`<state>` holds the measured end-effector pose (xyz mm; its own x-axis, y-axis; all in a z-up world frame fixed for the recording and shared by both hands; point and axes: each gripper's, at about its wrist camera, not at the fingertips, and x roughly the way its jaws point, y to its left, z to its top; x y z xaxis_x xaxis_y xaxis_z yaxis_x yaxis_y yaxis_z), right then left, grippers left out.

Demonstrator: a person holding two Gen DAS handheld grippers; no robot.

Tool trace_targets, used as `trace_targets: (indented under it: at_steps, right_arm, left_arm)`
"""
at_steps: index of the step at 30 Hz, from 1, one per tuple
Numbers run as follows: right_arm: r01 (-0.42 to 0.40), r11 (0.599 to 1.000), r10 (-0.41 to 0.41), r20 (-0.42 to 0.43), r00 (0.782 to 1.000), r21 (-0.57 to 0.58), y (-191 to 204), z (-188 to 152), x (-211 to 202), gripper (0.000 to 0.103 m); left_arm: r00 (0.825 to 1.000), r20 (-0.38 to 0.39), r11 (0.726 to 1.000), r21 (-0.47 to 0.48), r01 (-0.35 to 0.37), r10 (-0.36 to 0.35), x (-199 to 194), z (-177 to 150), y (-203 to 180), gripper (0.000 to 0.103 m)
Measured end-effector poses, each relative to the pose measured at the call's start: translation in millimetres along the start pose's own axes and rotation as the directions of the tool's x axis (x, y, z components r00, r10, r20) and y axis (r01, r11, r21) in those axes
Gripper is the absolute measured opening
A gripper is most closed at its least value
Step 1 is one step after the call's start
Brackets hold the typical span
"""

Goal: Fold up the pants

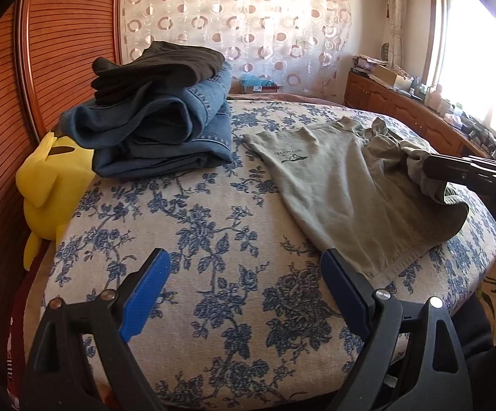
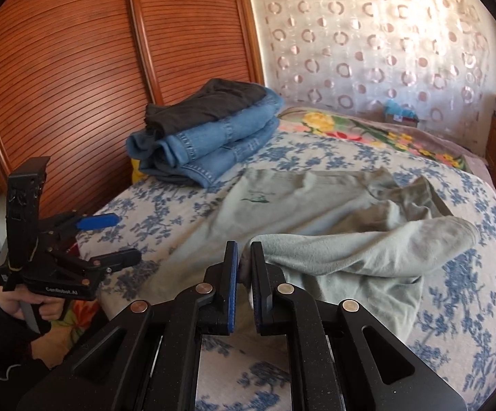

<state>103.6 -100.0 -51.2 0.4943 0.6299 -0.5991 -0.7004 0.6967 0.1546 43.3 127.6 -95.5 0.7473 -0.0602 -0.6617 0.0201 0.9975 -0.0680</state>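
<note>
On the blue-floral bedspread (image 1: 213,212), pale grey-green fleece pants (image 1: 343,185) lie partly spread, one end lifted and bunched. Right gripper (image 2: 244,267) jaws pinch that end; left gripper (image 1: 244,263) jaws wide, empty.

We see a bed (image 1: 213,212) under a blue-flowered cover, beside slatted wooden doors (image 2: 76,68). Behind it hangs a sheer curtain (image 1: 234,17) patterned with rings. A bright window (image 1: 470,34) on the right floods the room, above a low wooden cabinet (image 1: 402,109) cluttered with small items.
</note>
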Motion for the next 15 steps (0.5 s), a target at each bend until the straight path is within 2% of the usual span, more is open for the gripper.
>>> trace_targets:
  at_steps: [7, 15]
  right_arm:
    - [-0.059, 0.998, 0.059, -0.019, 0.998, -0.023, 22, 5, 15, 0.005]
    - [-0.111, 0.994, 0.109, -0.074, 0.991, -0.021, 39, -7, 35, 0.005]
  left_arm:
    - [1.0, 0.008, 1.0, -0.023, -0.017, 0.018, -3, -1, 13, 0.09]
    - [1.0, 0.006, 0.999, -0.036, -0.028, 0.028, -3, -5, 20, 0.09]
